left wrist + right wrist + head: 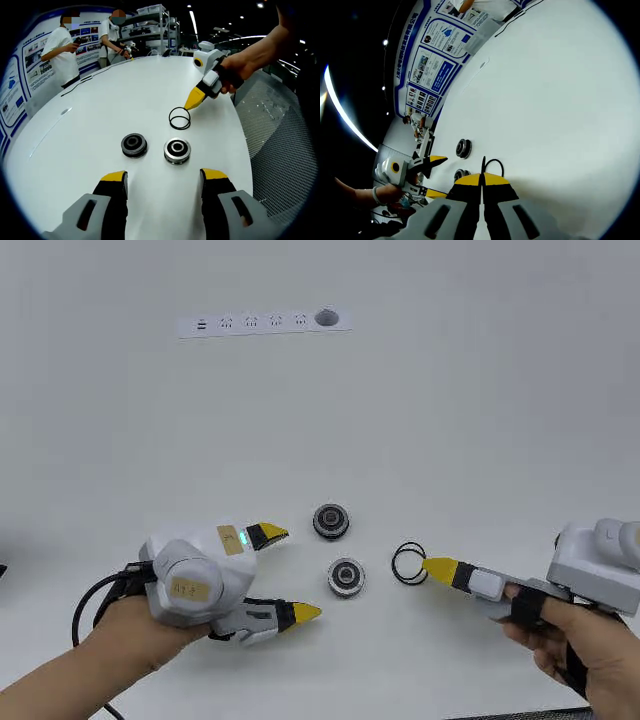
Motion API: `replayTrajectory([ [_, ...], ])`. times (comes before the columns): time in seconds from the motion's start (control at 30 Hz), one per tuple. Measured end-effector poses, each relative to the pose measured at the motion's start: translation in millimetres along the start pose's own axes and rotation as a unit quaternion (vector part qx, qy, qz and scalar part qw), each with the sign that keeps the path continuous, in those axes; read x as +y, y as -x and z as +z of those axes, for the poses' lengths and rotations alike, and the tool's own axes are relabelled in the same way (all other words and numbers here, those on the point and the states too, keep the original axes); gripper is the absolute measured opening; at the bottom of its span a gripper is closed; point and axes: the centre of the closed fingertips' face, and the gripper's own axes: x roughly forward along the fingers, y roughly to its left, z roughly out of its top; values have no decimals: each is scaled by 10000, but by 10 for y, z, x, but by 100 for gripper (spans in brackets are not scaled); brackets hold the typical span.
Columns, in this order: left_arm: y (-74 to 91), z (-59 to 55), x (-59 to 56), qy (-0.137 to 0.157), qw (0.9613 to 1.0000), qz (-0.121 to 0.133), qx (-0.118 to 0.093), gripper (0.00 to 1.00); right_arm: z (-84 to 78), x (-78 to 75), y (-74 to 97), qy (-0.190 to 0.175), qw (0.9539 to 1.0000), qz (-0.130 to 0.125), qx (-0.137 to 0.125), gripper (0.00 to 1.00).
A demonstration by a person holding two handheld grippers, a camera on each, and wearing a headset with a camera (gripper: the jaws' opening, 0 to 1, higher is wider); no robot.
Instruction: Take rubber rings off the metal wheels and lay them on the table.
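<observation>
The white table carries all items. The left gripper rests low at the left of the head view, its 2 yellow-tipped jaws spread wide apart and holding nothing; both wheels lie just ahead of the tips. The right gripper reaches in from the right with its 2 jaws closed together, pinching the near edge of the rubber rings. A white power strip lies at the far side of the table. 2 metal wheels lie flat near the centre, slightly apart: the dark-rimmed wheel farther away, the bright-rimmed wheel nearer. The black rubber rings lie overlapped on the table, just right of the bright-rimmed wheel.
</observation>
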Motion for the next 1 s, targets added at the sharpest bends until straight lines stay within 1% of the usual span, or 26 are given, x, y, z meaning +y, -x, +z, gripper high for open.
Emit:
replayTrajectory([
  [0.13, -3, -12, -5, 0, 10000, -17, 23, 59, -29, -54, -7, 67, 9999, -143, 67, 2],
  [0.23, -3, -14, 3, 11, 10000, -9, 25, 59, -52, -72, -15, 207, 9994, -251, 128, 2],
  [0.3, -5, -16, 4, 3, 10000, -13, 27, 59, -72, -63, -21, 271, 9991, -275, 174, 2],
  [0.37, -8, -12, 5, -6, 10000, -17, 25, 59, -72, -90, -1, 349, 9987, -314, 201, 2],
  [0.47, -13, -5, 1, -1, 10000, -27, 33, 59, -77, -80, -4, 413, 9984, -322, 219, 5],
  [0.53, -15, 2, 0, -3, 10000, -33, 17, 59, -84, -69, -2, 528, 9977, -340, 244, 7],
  [0.7, -13, 8, -4, -10, 10000, -25, 22, 59, -121, -30, 10, 866, 9948, -409, 348, 12],
  [0.8, -10, 12, -16, -16, 10000, -29, 23, 58, -152, -14, 14, 1114, 9918, -455, 440, 14],
  [0.9, -6, 4, -21, -27, 10000, -27, 38, 58, -151, -39, 6, 1316, 9889, -473, 505, 17],
  [1.0, 3, 7, -16, -22, 10000, -4, 23, 58, -135, -40, 8, 1394, 9878, -481, 507, 20],
])
